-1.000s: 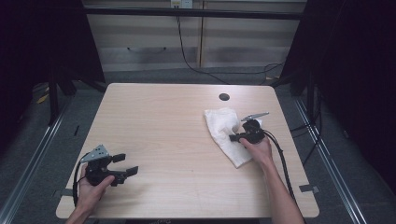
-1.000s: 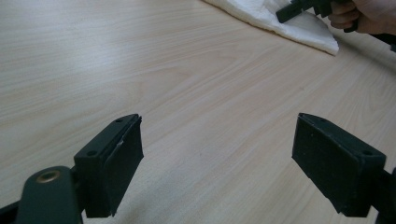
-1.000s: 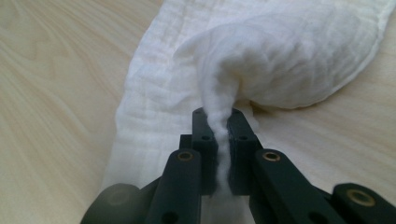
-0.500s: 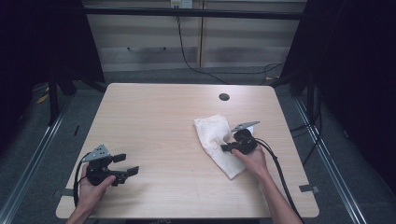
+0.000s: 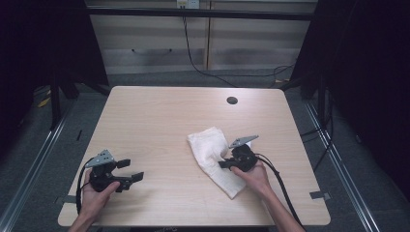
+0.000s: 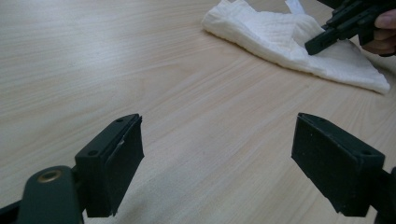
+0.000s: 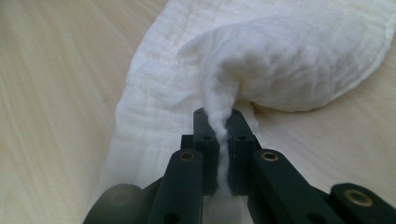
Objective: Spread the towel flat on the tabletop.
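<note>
High view: a pale wood-grain rectangular table carries a crumpled white cotton cloth right of centre, lying as a long strip that runs toward the near edge. The right gripper, a black two-jaw tool with a grey three-cornered plate on top, sits at the cloth's right edge with its jaws pointing left into the fabric. The left gripper, of the same build, is held low over the near-left corner, well apart from the cloth. A small dark round hole marks the far side of the tabletop. Jaw contact with the cloth cannot be resolved from this height.

Left gripper view: the two black pads stand wide apart over bare wood with nothing between them. The cloth lies at the upper right, and the right gripper tip rests on it, a detail unclear from above.

Right gripper view: the jaws are closed on a pinched ridge of the cloth. The fabric rises in a fold from between the pads, while the remainder lies flat on the table.
</note>
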The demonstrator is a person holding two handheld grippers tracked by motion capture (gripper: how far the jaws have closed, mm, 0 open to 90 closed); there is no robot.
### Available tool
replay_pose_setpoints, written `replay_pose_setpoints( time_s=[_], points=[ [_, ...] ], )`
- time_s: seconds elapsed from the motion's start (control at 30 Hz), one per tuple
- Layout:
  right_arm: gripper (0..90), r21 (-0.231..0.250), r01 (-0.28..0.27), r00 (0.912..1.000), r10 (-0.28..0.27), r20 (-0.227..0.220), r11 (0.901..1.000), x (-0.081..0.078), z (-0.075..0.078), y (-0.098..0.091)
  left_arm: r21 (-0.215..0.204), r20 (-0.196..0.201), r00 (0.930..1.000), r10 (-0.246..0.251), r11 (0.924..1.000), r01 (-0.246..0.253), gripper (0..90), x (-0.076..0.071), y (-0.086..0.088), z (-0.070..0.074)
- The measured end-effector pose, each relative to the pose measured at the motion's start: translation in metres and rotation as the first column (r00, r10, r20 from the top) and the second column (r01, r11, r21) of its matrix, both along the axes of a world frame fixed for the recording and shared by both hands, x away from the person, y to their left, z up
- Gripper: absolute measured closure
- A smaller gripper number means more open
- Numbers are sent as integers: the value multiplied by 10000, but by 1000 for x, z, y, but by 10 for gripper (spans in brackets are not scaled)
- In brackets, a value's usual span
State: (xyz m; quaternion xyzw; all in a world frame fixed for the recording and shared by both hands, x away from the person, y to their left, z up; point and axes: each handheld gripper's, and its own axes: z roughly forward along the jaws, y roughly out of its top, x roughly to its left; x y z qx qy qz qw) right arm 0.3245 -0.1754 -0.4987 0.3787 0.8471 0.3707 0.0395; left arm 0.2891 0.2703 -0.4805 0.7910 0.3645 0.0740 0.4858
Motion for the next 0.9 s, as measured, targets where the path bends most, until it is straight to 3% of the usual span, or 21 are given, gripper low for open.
replay_pose_setpoints(
  time_s=[0.33, 0.5, 0.53, 0.57, 0.7, 0.83, 0.9],
  points=[
    [847, 153, -911, 9957, 914, -161, 9957, -18, 1, 26, -11, -23, 10000, 19, 10000, -19, 165, 0, -1, 0],
    [737, 256, -899, 9959, 902, -92, 9956, -18, 3, 28, -7, -19, 10000, 10, 10000, -10, 165, 0, -1, 0],
    [713, 320, -900, 9959, 902, -42, 9954, -19, 5, 26, -17, -26, 10000, 18, 10000, -18, 165, 0, 0, 0],
    [635, 456, -807, 9965, 795, 266, 9957, -20, 14, 22, 4, -18, 10000, 26, 10000, -26, 165, 0, 0, -1],
    [533, 912, -566, 9970, 514, 587, 9942, -20, 31, 4, -6, -23, 10000, 14, 10000, -14, 165, 0, -1, -1],
    [568, 1286, -73, 9972, -23, 744, 9917, -22, 45, -22, -12, -28, 10000, 15, 10000, -15, 165, 0, -1, 0],
    [620, 1141, 87, 9970, -174, 753, 9934, -25, 47, -33, 2, -30, 10000, 19, 10000, -19, 166, 0, -1, -1]
  ],
)
